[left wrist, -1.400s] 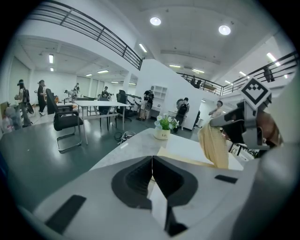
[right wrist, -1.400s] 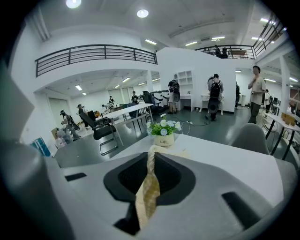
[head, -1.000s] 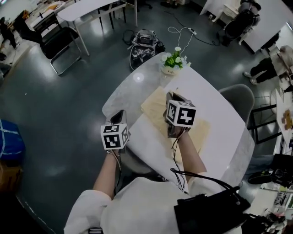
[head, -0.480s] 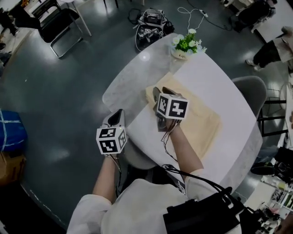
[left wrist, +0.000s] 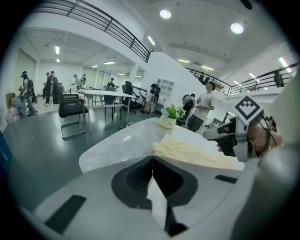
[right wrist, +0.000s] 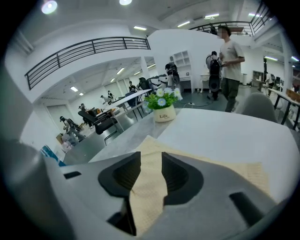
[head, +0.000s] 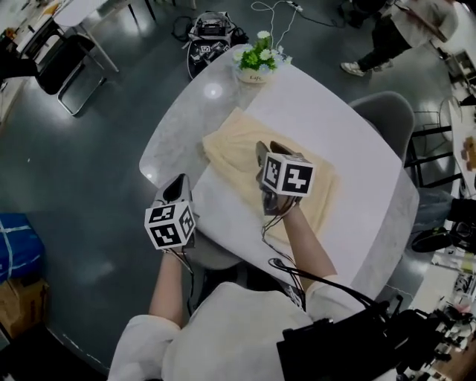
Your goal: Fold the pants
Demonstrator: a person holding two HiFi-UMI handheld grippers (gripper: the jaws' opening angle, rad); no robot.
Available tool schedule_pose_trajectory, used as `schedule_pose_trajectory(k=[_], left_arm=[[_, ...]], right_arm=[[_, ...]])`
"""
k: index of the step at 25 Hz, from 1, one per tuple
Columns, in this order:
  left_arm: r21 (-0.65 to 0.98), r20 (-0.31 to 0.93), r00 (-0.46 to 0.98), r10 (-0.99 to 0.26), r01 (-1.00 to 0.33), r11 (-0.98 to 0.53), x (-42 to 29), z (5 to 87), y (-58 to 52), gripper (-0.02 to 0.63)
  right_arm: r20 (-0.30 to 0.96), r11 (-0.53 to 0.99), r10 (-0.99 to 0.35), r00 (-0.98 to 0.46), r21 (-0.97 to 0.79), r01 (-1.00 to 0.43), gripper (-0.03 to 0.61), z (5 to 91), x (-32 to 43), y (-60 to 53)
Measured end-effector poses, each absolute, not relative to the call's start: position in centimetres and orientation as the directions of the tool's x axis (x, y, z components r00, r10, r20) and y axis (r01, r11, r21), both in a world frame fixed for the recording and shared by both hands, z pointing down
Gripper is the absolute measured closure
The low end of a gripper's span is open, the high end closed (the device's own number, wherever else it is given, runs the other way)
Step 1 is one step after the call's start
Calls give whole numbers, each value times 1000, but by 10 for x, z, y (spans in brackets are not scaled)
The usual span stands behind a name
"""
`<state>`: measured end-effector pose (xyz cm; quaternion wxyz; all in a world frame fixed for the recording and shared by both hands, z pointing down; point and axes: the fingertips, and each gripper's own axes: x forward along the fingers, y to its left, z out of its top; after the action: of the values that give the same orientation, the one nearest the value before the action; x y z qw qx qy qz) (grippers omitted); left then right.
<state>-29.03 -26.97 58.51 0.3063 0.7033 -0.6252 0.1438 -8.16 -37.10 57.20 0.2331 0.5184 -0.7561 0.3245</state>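
Pants (head: pixel 232 151): pale yellow cloth lying flat on the white table (head: pixel 327 111), on the half nearer the person, with one corner pointing toward the flower pot.

Nearest the camera, two bare forearms reach forward out of white sleeves, each hand holding one tool. The left gripper (left wrist: pixel 152 161) is held off the table's near-left edge, beside the pants but apart from them. It points forward and somewhat down, its jaws are pressed together, and nothing is between them. The marker cube (head: pixel 169 225) on it faces up toward the head camera.

The right gripper (right wrist: pixel 151 159) hangs over the middle of the pants and is tilted down toward the cloth. Its jaws have just swung apart and then drawn in a little. They now stand wide, and the weave shows through the gap. The pads do not press on the cloth. In the left gripper view, the right hand (left wrist: pixel 263 138) is wrapped round that tool's grip.

At the far end of the table stands a white flower pot (right wrist: pixel 164 114) of green leaves and white blooms. Its printed word appears to read "Life". A grey chair (head: pixel 387 119) is drawn up at the table's right side. On the dark floor beyond are a black bag (head: pixel 210 33) with square markers and a white cable (head: pixel 279 22). A standing person (right wrist: pixel 229 51) in a pale shirt is well behind the table.
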Motion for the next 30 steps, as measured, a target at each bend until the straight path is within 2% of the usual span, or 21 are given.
schedule_pose_trajectory(k=[14,23,30], left_arm=[[261,547,319,-774,-943,-205,-153,555,-260,604],[257,569,387,-726,-922,-290,-85,566,-243,604],[248,613,404,-679,-914,-321,-60,597,-229,604]], right_arm=[[698,29,-694,-174,-214,-976,448,551,101,-286],[725,-87,-680,-106,-223,-971,448,572,172,-234],[765,-142,-640,-81,-220,-965,448,613,201,-206]])
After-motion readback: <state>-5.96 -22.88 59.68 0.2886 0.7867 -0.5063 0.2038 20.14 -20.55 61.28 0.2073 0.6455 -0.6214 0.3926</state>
